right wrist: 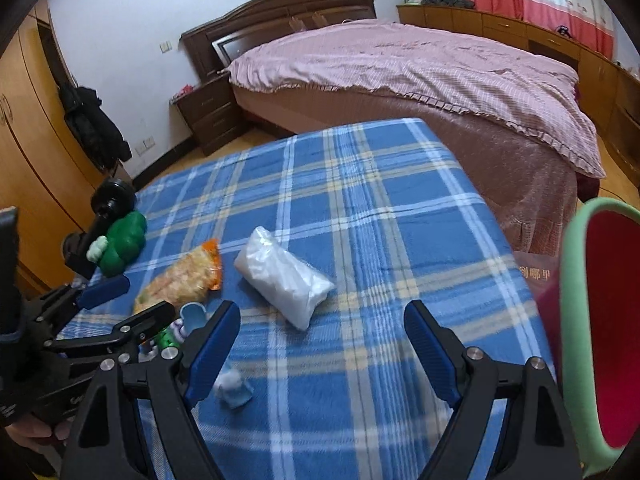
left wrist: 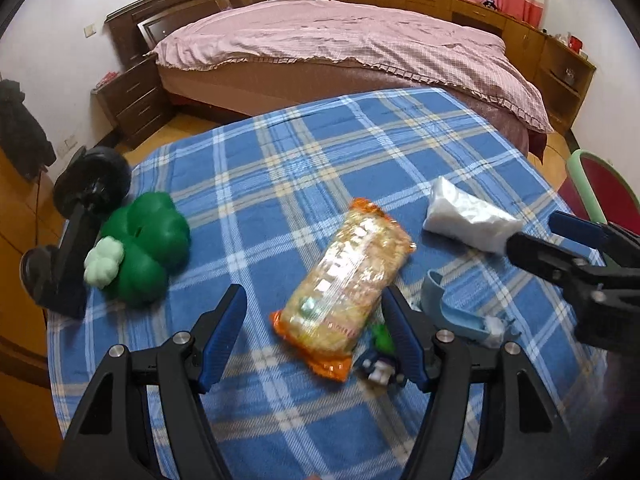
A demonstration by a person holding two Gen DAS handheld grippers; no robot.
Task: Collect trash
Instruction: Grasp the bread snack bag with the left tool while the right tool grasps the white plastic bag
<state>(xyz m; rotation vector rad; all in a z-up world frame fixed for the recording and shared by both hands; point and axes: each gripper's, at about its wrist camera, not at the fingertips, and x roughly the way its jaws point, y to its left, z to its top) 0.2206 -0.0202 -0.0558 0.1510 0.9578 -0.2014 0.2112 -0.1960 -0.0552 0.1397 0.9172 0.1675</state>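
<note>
An orange snack packet (left wrist: 348, 288) lies on the blue plaid cloth (left wrist: 320, 160). My left gripper (left wrist: 314, 320) hovers open just above its near end, and the packet sits closer to the right finger, with no pad pressing on it. A white plastic bag (right wrist: 284, 276) lies just beyond my right gripper (right wrist: 322, 320), which is open and holds nothing. In the left wrist view the right gripper (left wrist: 560, 248) comes in from the right beside that white bag (left wrist: 468, 220). In the right wrist view the left gripper (right wrist: 132, 304) shows over the packet (right wrist: 184, 276).
A green toy (left wrist: 148, 248) and a black stand (left wrist: 80, 220) sit at the cloth's left edge. A pale blue scoop (left wrist: 452, 312) and a small toy (left wrist: 380, 368) lie by the packet. A red container with a green rim (right wrist: 600, 320) stands at the right. A pink-covered bed (right wrist: 400, 64) lies behind.
</note>
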